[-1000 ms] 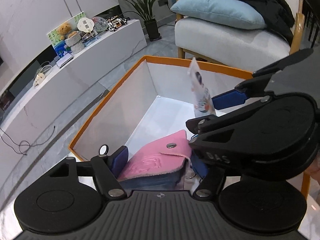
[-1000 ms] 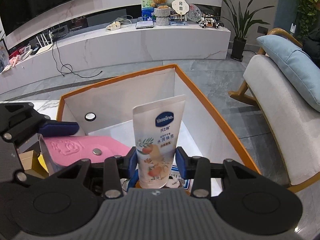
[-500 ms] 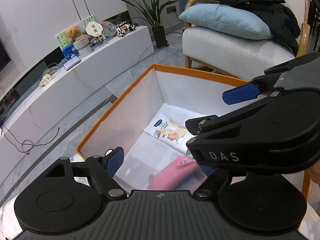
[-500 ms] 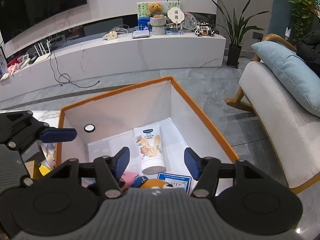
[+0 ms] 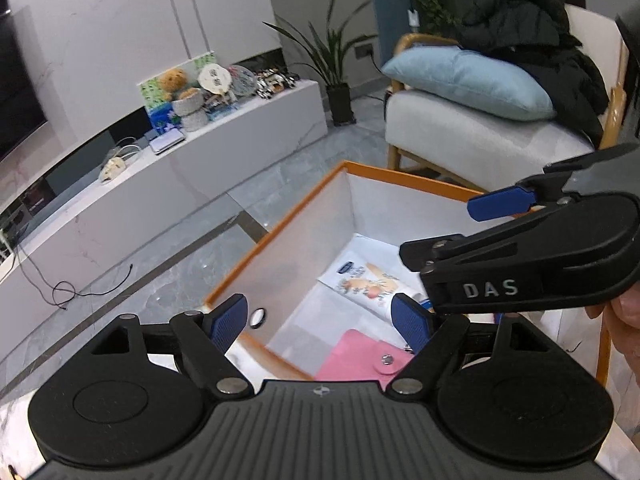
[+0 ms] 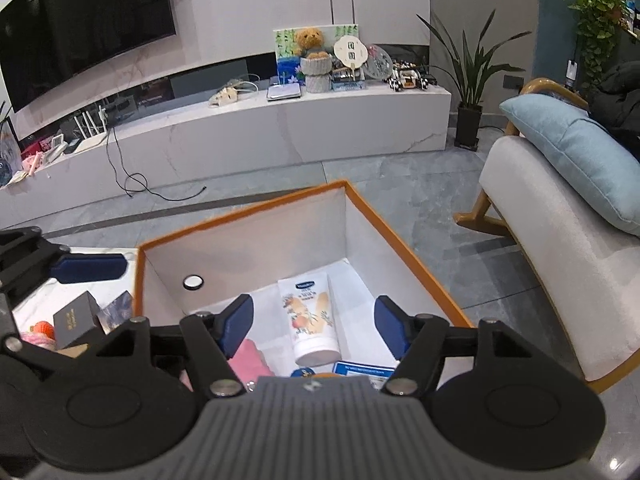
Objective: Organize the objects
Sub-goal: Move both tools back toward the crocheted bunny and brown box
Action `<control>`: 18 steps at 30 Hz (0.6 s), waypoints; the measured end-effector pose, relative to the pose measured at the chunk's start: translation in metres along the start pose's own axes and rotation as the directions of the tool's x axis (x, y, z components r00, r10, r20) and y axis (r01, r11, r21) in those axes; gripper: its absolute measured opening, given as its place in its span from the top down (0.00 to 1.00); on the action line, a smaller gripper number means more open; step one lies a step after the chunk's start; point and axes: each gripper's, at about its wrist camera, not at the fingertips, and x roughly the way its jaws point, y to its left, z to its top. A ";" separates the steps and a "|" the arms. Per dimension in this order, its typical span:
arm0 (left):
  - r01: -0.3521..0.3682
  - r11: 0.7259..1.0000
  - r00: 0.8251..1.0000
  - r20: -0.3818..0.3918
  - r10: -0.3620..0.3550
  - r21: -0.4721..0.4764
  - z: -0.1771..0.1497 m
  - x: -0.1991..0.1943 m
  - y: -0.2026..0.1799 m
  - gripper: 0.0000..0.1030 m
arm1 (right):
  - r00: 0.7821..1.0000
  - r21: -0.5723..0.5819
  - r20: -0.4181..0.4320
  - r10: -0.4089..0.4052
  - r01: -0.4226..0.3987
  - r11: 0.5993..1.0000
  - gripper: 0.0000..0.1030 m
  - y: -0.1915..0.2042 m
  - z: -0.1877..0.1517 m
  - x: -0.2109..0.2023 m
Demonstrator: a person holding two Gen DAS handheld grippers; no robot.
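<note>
The tube [image 6: 310, 320] and pink pouch [image 5: 356, 356] lie in the box [image 6: 408, 248] below both empty grippers, the left gripper [image 5: 324, 320] wide apart, the right gripper [image 6: 314, 322] opening; small boxes [image 6: 76, 320] wait on the surface to its left.

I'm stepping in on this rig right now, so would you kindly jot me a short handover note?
Left gripper: open, holding nothing, above the box.
Right gripper: jaws opening, nothing between them.
Orange-rimmed box: lotion tube lies flat on its floor; pink pouch lies beside it.
Done: tube and pouch are in the box.
Left: small dark box and other bits on the table beside the box probably go in next.
</note>
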 end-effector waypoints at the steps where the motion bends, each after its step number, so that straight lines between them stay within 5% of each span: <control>1: 0.000 1.000 1.000 0.006 0.000 -0.013 -0.002 -0.003 0.004 0.09 | 1.000 -0.003 0.011 0.005 -0.005 1.000 0.33 0.002 0.000 -0.002; 18: -0.082 0.990 0.996 0.011 0.084 -0.114 -0.049 -0.040 0.091 0.09 | 0.975 -0.167 0.144 0.171 -0.146 0.975 0.33 0.077 -0.010 -0.033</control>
